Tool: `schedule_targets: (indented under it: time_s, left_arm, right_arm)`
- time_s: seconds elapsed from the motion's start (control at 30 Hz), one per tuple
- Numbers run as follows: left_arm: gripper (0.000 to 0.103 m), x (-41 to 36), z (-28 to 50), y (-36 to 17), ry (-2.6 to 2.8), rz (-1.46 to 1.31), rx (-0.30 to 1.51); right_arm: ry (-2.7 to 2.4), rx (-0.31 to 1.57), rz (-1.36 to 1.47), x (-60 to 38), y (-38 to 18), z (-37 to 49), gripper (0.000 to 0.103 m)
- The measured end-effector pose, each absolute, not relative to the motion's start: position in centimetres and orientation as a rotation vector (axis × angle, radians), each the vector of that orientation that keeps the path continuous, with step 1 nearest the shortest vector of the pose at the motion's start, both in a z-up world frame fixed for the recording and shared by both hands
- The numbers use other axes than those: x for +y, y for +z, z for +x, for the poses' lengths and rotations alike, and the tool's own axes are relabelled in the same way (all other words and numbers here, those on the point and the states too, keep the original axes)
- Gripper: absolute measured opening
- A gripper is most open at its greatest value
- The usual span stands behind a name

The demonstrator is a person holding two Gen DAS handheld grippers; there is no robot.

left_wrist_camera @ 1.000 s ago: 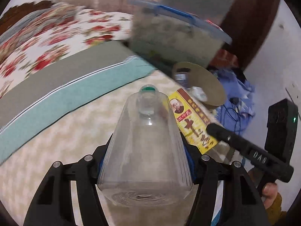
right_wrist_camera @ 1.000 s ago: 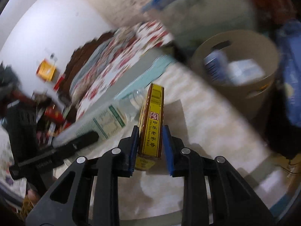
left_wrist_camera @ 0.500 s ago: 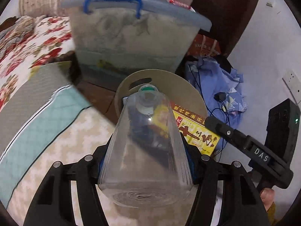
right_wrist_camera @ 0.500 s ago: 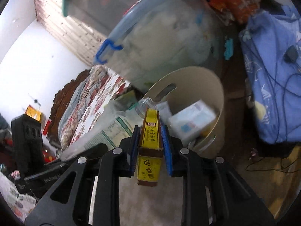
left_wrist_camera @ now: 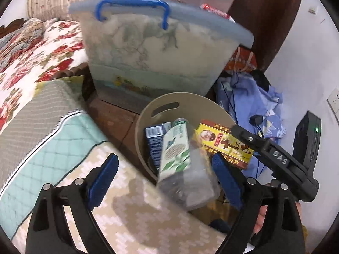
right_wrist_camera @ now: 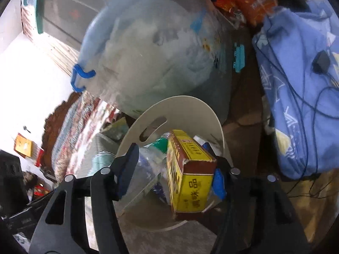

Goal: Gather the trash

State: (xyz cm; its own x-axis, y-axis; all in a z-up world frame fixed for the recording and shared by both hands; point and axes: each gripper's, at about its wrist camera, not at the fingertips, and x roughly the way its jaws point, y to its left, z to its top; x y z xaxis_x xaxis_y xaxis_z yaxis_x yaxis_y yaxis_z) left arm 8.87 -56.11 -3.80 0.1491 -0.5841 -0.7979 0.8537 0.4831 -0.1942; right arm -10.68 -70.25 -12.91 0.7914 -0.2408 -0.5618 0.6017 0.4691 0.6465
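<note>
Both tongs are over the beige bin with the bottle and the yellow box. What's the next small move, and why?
Probably just pull both tongs back. The left tongs are opening, and the plastic bottle is tipping into the bin, apparently loose. The right tongs are opening too; the yellow box hangs over the bin, free on its left side, right-pad contact unclear.

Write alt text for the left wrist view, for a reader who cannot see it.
The left gripper, jaws opening, lets a clear plastic bottle with a green label tip into a round beige waste bin. A yellow and red carton hangs over the bin at the right gripper's tip. Behind stands a translucent storage tub with a blue handle.
</note>
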Motion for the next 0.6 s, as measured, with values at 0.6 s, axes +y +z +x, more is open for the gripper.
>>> schedule_targets:
  time_s: [0.6]
  left_arm:
    - [0.086, -46.7, 3.9, -2.1, -1.038, 0.369, 0.897]
  right_arm:
    - [-0.515, 0.459, 0.86, -64.0, -10.7, -11.5, 0.063]
